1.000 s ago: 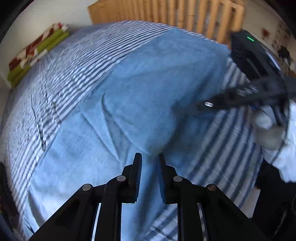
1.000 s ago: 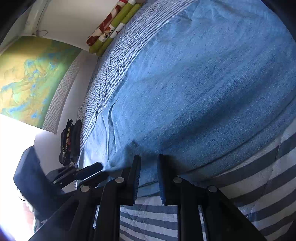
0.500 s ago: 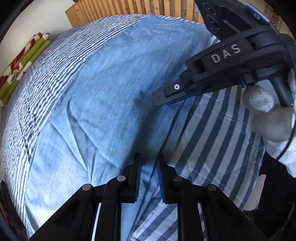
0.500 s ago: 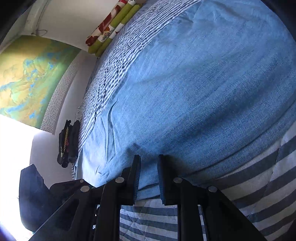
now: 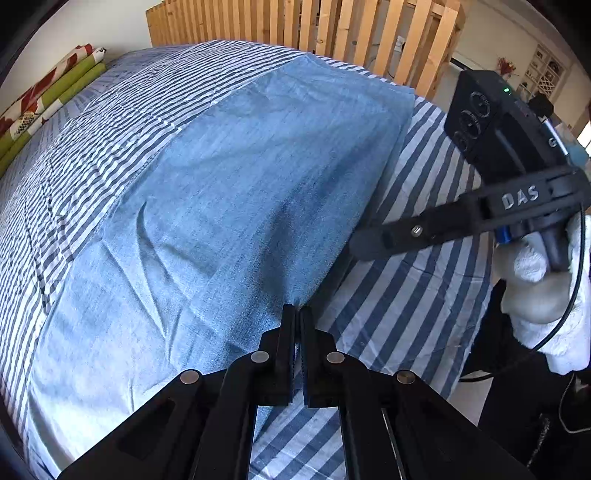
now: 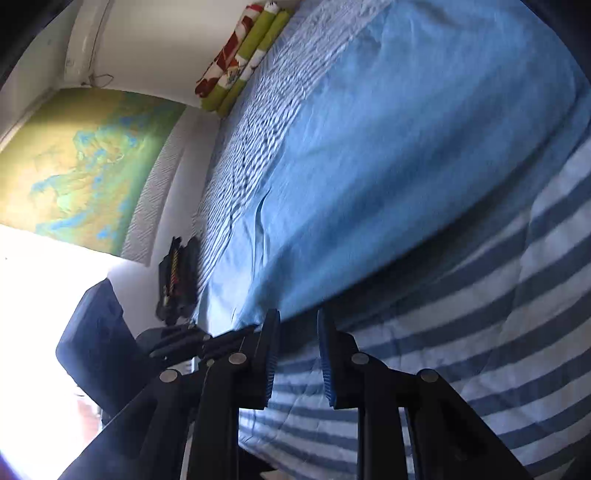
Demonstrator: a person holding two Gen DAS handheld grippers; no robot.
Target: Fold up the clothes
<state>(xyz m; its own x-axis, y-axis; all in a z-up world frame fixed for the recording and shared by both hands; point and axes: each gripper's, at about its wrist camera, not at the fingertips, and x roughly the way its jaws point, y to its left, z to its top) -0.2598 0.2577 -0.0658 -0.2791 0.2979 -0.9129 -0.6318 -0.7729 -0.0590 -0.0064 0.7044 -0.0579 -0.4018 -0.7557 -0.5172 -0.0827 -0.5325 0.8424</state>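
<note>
left wrist: my left gripper (image 5: 297,314) has just closed its jaws together at the blue cloth's (image 5: 229,192) near edge on the striped bed (image 5: 406,302), pinching it to fold | right wrist: my right gripper (image 6: 295,321) gapes slightly, empty, at that hem.

- The left gripper (image 5: 296,317) points down at the bed. Its two fingers have just been closing and now sit almost together, right at the near edge of a big blue cloth (image 5: 229,192).
- The blue cloth lies spread on a striped blanket (image 5: 402,302), with a few wrinkles.
- The right gripper (image 5: 364,242) comes in from the right. Its tip is beside the cloth's edge.
- A white-gloved hand (image 5: 539,288) holds it.
- A wooden fence (image 5: 314,26) stands behind the bed.
- Red and green pillows (image 5: 44,99) lie far left.
</note>
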